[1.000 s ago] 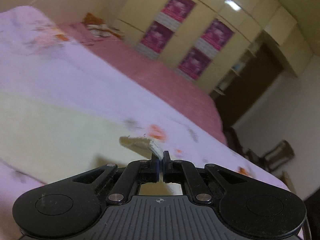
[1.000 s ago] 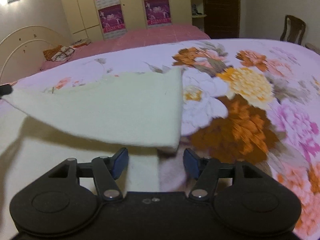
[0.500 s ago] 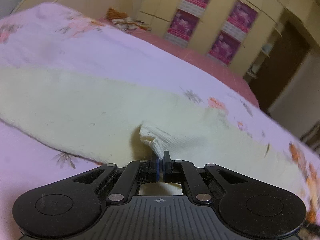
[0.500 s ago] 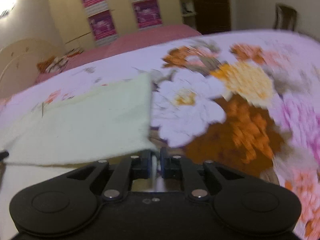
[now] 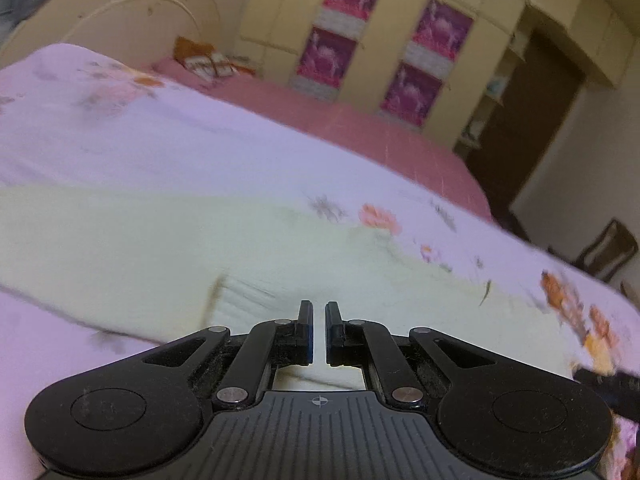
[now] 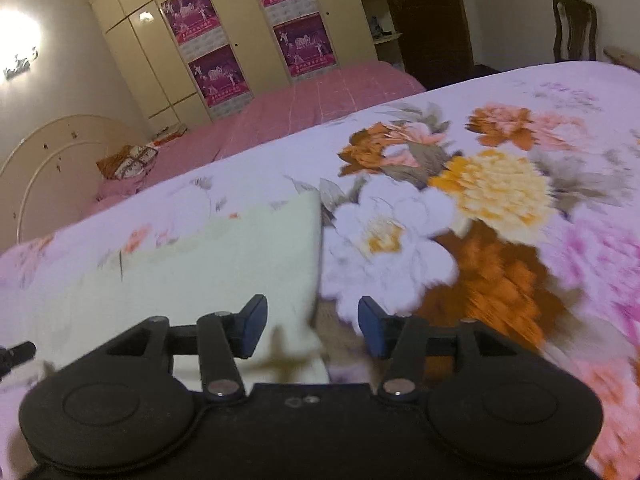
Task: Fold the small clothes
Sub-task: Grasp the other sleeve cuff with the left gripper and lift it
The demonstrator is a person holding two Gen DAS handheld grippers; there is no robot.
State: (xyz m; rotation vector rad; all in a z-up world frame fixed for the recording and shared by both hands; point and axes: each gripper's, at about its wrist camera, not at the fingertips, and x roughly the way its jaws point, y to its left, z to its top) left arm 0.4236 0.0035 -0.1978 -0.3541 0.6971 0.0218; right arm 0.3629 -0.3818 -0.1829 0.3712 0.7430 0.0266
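A pale cream cloth [image 5: 160,248] lies flat on the flowered lilac bedspread [image 5: 120,140]. My left gripper [image 5: 319,312] hovers low over the cloth's near edge. Its jaws are shut to a thin slit, and no fabric shows between them. In the right wrist view the same cloth [image 6: 224,264] ends in a straight right edge. My right gripper [image 6: 312,320] is above that edge with its jaws opening. The blue pads stand apart on either side of the edge and do not press it. A dark tip of the other gripper [image 6: 16,350] shows at the far left.
A second bed with a pink cover [image 6: 320,96] stands behind, with a patterned pillow [image 6: 128,160] by its cream headboard [image 6: 60,140]. Wardrobes with magenta posters [image 6: 296,40] line the back wall. A wooden chair [image 6: 574,28] stands at the right by a dark doorway.
The lifted cloth has come down flat. Its corner no longer sticks up from the left jaws. The right jaws closed at the cloth's edge, then opened again.
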